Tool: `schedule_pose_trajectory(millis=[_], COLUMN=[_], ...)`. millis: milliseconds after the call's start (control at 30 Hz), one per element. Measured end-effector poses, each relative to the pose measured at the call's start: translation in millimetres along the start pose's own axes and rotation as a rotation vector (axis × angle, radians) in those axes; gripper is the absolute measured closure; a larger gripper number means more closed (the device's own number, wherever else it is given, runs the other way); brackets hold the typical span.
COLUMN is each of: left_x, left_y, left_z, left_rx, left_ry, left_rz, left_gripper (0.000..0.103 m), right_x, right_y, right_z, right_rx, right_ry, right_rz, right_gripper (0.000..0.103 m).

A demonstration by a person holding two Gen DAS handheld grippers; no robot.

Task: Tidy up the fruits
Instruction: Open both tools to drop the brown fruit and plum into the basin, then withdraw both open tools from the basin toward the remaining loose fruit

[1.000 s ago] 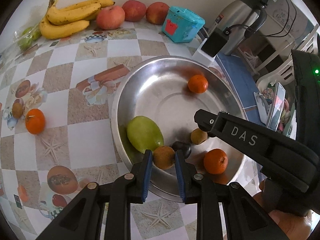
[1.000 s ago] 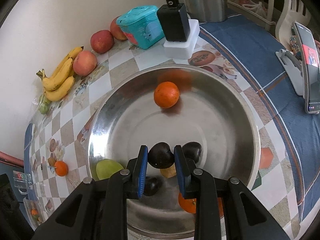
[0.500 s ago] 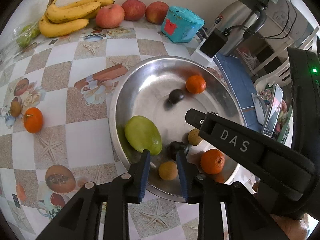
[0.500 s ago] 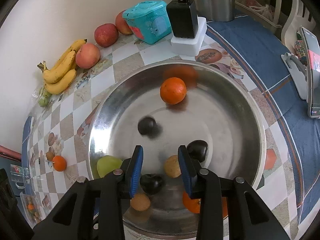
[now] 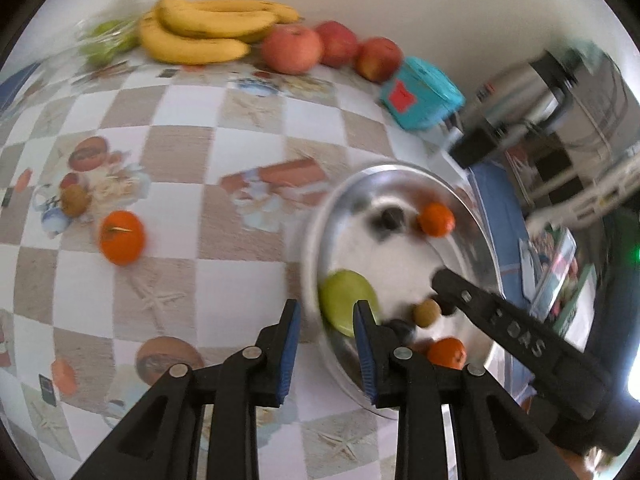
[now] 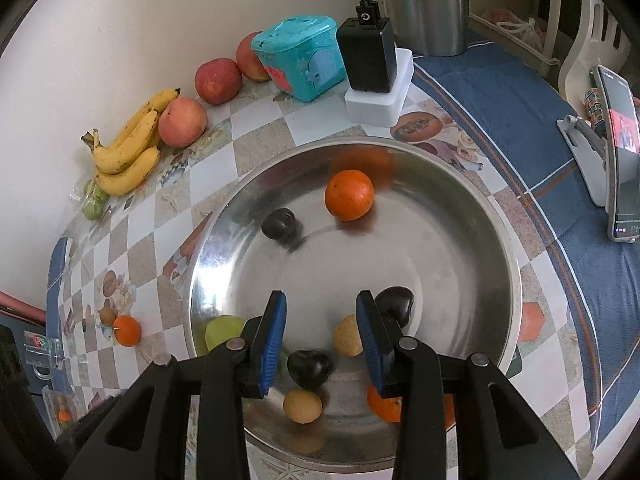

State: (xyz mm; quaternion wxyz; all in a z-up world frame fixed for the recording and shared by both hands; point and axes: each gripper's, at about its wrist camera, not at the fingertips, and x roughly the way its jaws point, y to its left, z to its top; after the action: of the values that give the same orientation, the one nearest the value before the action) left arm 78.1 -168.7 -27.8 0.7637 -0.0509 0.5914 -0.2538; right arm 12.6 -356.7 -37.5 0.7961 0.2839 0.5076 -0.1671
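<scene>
With both tools empty, the right gripper (image 6: 320, 334) hangs over the near part of the wide shiny steel bowl (image 6: 496, 240), blue pads spread, nothing between them. Just below it lie a dark round plum (image 6: 310, 368), a tan round fruit (image 6: 302, 406) and a second tan one (image 6: 347, 335) beside the right-hand pad; another dark fruit (image 6: 396, 304) sits just past that pad. Further in, a third dark plum (image 6: 281, 225) and a round orange (image 6: 349, 195) rest toward the far wall.

The left gripper (image 5: 326, 342) has its pads apart too, gripping nothing, and sits at the bowl's left rim, over the checked tablecloth (image 5: 224, 264). That view is motion-blurred. A green oval mango (image 5: 348, 300) lies inside the rim, partly behind the right-hand pad.

Loose fruit is all left of the bowl: a small orange with a stalk (image 5: 121, 237), a brown kiwi-like fruit (image 5: 75, 200) next to it, then far back at the wall yellow bananas (image 5: 204, 32) and red apples (image 5: 292, 48). The small orange looks like the next pick; the left gripper is nearer, the fruit up and to its left. Being round, it has no long axis to line up on.
</scene>
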Motion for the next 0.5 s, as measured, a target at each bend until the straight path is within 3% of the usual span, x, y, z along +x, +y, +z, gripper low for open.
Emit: schedule_pose_trajectory(millis=[500], left_x=[-35.2], left_y=[56.8], left_z=[16.6], left_rx=[-0.180], left_ry=[-0.106], left_rz=[0.077], left_gripper=[0.073], right_x=[-1.8], right_y=[38.7], right_z=[-7.9], right_rx=[-0.105], right_ry=[0.010], right_rz=[0.054], right_gripper=[0.066])
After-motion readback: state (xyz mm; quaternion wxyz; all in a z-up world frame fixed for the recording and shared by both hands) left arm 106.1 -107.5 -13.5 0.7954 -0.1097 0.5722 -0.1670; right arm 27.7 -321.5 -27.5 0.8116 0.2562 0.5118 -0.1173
